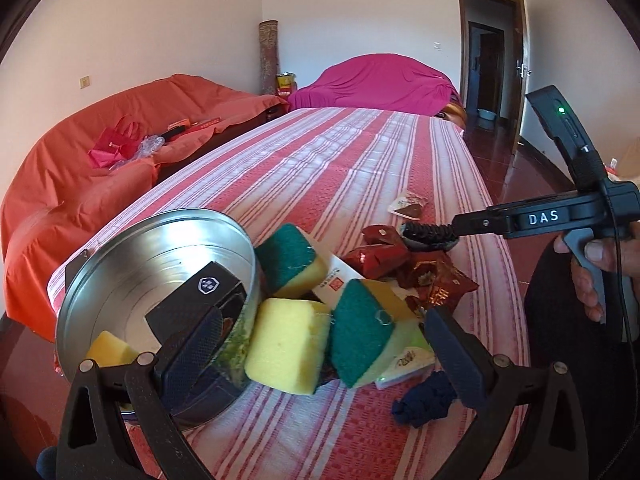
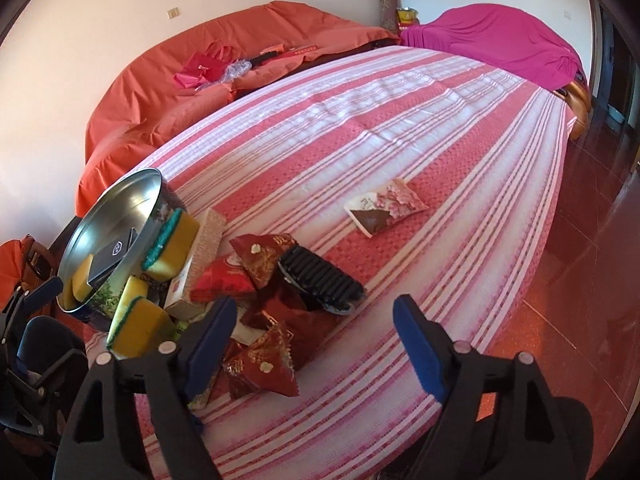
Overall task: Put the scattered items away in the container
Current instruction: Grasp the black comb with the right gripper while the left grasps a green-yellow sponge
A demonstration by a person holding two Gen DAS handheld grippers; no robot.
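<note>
A round metal tin (image 1: 120, 256) (image 2: 116, 204) stands at the near left of the striped table; a black box (image 1: 200, 300) (image 2: 114, 256) and a yellow sponge (image 1: 112, 350) lie in it. Beside it lie green-and-yellow sponges (image 1: 288, 344) (image 2: 140, 328), red snack packets (image 1: 436, 284) (image 2: 264, 364), a black brush (image 2: 320, 280) and a white carton (image 2: 200, 256). My left gripper (image 1: 316, 344) is open around the sponges, its left finger at the tin's wall. My right gripper (image 2: 316, 344) is open over the packets; in the left wrist view its fingers (image 1: 428, 234) are on the brush.
A pink flowered packet (image 2: 386, 206) lies alone further out on the striped cloth (image 2: 400, 120). A dark blue cloth (image 1: 424, 404) lies near the front edge. Sofas covered in orange (image 1: 100, 128) and magenta (image 1: 372, 80) stand behind. The red floor drops off at right.
</note>
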